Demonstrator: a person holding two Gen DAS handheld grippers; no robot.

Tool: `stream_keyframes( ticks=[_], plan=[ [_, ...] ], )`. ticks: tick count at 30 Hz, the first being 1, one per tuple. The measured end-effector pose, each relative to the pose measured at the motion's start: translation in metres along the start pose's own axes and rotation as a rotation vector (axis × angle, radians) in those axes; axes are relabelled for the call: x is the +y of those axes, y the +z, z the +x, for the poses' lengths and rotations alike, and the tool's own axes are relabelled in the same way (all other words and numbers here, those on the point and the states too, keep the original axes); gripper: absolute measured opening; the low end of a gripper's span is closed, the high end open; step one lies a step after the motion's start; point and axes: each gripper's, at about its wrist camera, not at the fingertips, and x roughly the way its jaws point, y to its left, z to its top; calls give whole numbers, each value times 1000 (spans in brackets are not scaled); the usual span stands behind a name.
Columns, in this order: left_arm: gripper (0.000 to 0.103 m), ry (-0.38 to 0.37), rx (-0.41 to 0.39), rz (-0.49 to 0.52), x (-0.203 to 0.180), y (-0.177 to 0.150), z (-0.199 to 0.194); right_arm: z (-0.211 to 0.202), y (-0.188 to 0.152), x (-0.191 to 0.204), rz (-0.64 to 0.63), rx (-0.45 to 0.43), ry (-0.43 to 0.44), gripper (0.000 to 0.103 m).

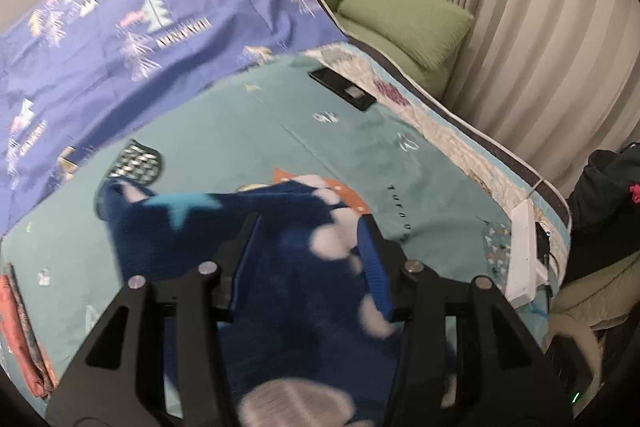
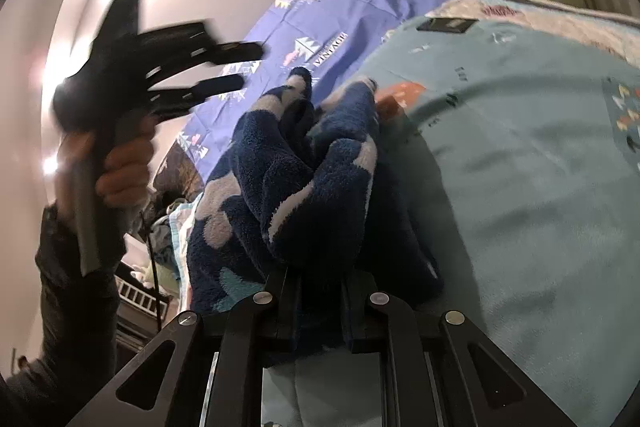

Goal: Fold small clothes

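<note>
Your navy garment (image 2: 304,187) is thick, fuzzy fleece with pale and teal patches, matt and rough-piled. Under it the teal bed sheet (image 1: 248,131) looks like smooth, flat-woven cloth, and the purple sheet (image 1: 120,7) in the upper left is the same. Your left gripper (image 1: 312,247) is matt black plastic with shiny metal screw heads and ribbed blue pads (image 1: 374,267)

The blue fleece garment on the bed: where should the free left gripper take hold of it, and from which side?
Grip the raised far tip of the garment, coming from above on its left. The right gripper already pinches the near bunched edge, and the left gripper hangs open in the air.
</note>
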Motion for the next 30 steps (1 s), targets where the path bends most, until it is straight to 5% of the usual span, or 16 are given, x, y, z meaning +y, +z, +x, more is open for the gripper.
stream_keyframes(
  ticks=[8,17,20,25,30],
  plan=[
    [50,113,-55,86,26,-74,-27,-1,1,-7,-23,41,-16,23],
    [50,106,-35,131,11,-108,-7,-48,12,46,-337,-79,-195,32],
    [50,85,-37,97,11,-108,-3,-48,17,68,-437,-88,-180,12],
    [50,88,-45,90,9,-111,-3,-24,23,80,-470,-45,-118,9],
    [51,47,-29,118,4,-115,8,27,24,34,-348,86,-245,4]
  ],
)
